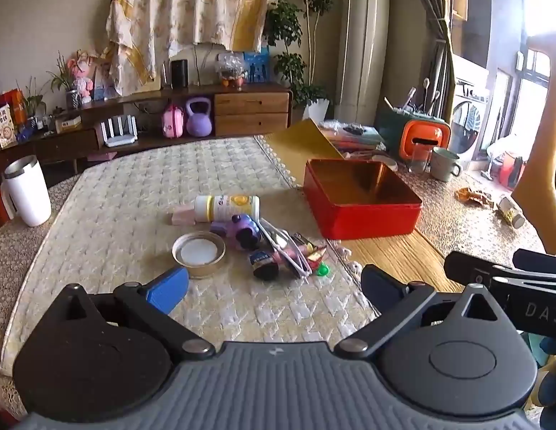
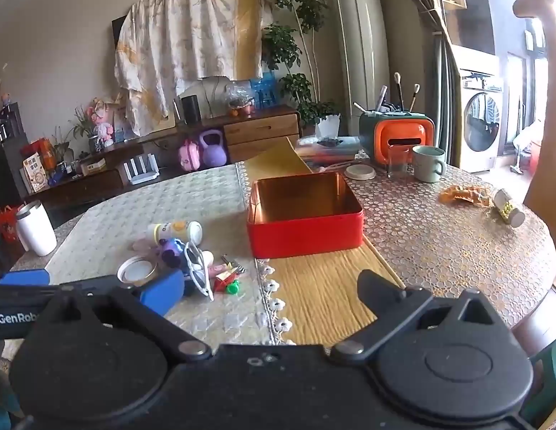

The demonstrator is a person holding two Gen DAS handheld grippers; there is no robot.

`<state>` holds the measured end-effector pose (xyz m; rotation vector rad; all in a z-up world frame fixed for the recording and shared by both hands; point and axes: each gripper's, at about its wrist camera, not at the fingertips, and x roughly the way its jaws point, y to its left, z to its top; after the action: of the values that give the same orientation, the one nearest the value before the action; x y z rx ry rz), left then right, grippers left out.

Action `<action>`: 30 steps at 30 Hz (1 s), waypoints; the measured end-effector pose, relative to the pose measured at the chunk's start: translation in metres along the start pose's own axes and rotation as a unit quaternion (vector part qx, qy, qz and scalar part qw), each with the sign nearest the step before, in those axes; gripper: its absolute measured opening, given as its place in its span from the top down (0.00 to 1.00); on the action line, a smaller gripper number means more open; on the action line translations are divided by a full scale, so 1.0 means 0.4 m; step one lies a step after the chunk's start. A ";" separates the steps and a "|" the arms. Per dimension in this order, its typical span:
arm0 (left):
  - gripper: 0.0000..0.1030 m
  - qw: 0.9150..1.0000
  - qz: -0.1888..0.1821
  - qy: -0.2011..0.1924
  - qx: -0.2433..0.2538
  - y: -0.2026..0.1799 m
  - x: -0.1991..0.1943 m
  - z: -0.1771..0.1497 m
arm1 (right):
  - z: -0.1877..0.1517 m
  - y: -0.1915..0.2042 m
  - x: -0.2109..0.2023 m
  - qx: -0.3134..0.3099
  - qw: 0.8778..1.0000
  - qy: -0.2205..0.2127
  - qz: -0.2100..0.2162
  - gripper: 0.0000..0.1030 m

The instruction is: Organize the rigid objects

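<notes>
Both grippers hover over the tabletop [image 1: 392,251], fingers spread wide, holding nothing. Left gripper [image 1: 274,288]: jar lid [image 1: 198,251], white bottle [image 1: 227,208] and toy pile [image 1: 278,247] lie just ahead between its fingers. Right gripper [image 2: 272,292]: red tin [image 2: 304,231] sits ahead, well apart.

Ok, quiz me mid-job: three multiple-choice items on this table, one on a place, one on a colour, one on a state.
1. Where does the white bottle lie?
A. inside the tin
B. on the cream mat, left of the tin
C. beside the green mug

2. What colour is the open tin outside?
A. red
B. blue
C. white

3. How is the left gripper?
A. shut on the bottle
B. shut on nothing
C. open, holding nothing

Answers: 1 B, it lies on its side in the pile; 2 A, red walls, coppery inside; 3 C, fingers spread apart over the mat.
</notes>
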<state>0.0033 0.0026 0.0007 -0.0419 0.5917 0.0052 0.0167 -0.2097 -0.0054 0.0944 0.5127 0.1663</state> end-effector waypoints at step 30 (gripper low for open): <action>0.00 0.999 0.008 0.018 -0.032 0.034 0.014 0.000 | 0.007 0.013 -0.002 -0.018 1.000 -0.011 0.009 0.00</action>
<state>0.0075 0.0161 -0.0029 -0.0992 0.6280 0.0395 0.0168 -0.2048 -0.0019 0.0653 0.4878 0.1910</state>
